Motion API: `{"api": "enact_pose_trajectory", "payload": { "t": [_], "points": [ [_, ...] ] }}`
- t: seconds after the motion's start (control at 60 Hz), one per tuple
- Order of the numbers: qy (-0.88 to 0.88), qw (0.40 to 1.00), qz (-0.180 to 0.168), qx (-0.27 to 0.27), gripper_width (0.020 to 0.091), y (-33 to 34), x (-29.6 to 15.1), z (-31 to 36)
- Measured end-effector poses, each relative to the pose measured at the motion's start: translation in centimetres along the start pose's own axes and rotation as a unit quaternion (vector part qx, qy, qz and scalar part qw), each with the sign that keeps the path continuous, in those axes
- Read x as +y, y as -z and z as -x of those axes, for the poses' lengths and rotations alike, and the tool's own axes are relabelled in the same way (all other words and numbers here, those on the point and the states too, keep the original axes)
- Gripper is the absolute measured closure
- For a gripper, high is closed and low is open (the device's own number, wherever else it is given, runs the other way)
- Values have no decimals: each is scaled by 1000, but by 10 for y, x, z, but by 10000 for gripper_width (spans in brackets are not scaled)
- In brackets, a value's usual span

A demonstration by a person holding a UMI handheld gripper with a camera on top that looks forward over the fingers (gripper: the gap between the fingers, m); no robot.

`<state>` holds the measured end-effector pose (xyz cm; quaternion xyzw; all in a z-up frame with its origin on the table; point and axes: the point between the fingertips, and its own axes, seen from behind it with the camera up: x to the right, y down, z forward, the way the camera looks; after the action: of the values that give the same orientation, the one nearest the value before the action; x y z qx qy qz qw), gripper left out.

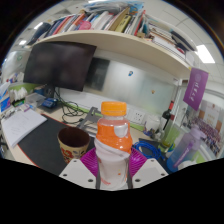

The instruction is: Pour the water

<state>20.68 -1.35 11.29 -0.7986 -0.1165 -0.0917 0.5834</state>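
An orange-capped bottle [113,140] with a white and orange label stands upright between my fingers, lifted above the desk. My gripper [112,165] is shut on the bottle, with the magenta pads [89,160] pressing on its sides. A brown patterned paper cup [73,143] stands on the desk just to the left of the bottle, its mouth open upward. The bottle's lower part is hidden between the fingers.
A dark mat [42,146] lies on the desk left of the cup. A monitor [60,64] stands behind, under a shelf of books [105,22]. Blue items [150,150] and clutter sit to the right, and a purple sign [197,88] stands beyond.
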Motion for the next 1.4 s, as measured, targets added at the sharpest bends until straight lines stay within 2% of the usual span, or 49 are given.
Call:
{"api": "enact_pose_trajectory", "payload": {
  "t": [0.117, 0.167, 0.383, 0.45, 0.583, 0.767, 0.883, 1.017, 1.2, 1.4],
  "points": [
    [173, 984, 27, -2, 744, -8, -14, -13],
    [249, 968, 28, -7, 745, -11, -23, -15],
    [542, 838, 59, -21, 745, -31, -32, -27],
    [595, 800, 69, -13, 745, -35, -34, -31],
    [680, 730, 65, 0, 743, -43, -50, -33],
    [756, 653, 56, 8, 743, -53, -64, -27],
    [781, 622, 64, 7, 742, -58, -60, -23],
    [765, 641, 61, -10, 741, -57, -54, -14],
    [564, 823, 25, -59, 742, -34, -69, 12],
    [307, 949, 3, -74, 742, -16, -83, -5]
  ]
}}
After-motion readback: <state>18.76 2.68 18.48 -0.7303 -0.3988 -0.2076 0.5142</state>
